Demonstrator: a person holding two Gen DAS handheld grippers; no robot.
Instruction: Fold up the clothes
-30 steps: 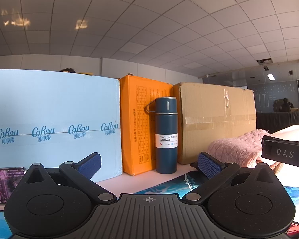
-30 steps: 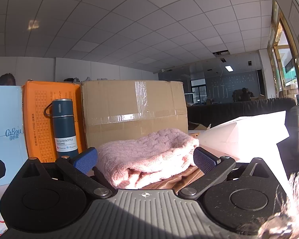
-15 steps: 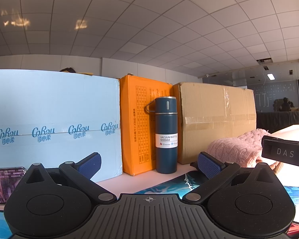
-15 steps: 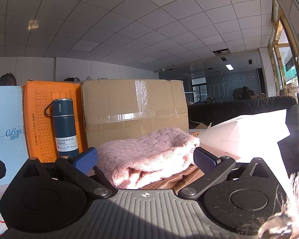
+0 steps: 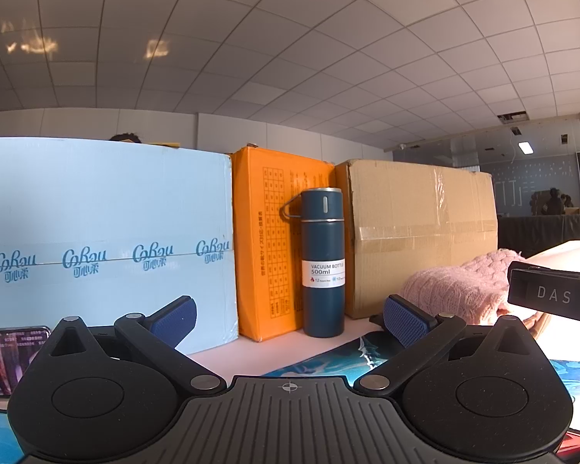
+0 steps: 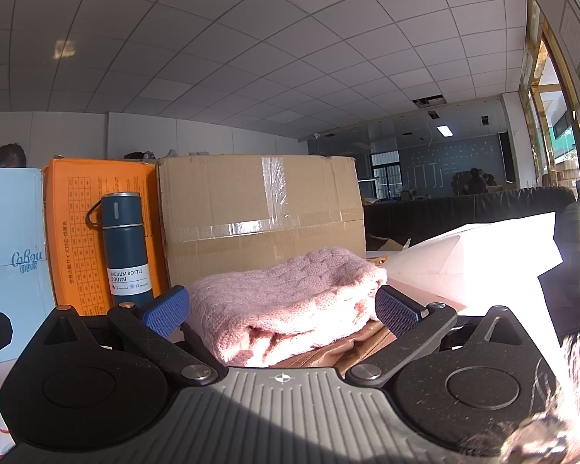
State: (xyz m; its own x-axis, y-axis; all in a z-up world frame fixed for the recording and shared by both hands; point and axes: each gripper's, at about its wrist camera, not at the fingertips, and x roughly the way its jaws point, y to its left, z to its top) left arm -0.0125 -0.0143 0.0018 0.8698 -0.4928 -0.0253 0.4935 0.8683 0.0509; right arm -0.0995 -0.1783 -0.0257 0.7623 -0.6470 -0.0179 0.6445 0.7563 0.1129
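Note:
A folded pink knit sweater (image 6: 286, 301) lies on a brown garment (image 6: 352, 346) on the table, straight ahead of my right gripper (image 6: 284, 307). That gripper is open, its blue pads on either side of the stack and not touching it. In the left wrist view the pink sweater (image 5: 456, 290) shows at the right, behind a black bar marked DAS (image 5: 553, 295). My left gripper (image 5: 290, 319) is open with nothing between its pads, level above the table and facing the boxes.
Along the back stand a light blue box (image 5: 104, 247), an orange box (image 5: 270, 239), a blue vacuum bottle (image 5: 323, 263) and a taped cardboard box (image 6: 259, 220). A phone (image 5: 4, 359) stands at the left. A white angular object (image 6: 475, 259) sits right of the clothes. A blue patterned mat (image 5: 328, 359) covers the table.

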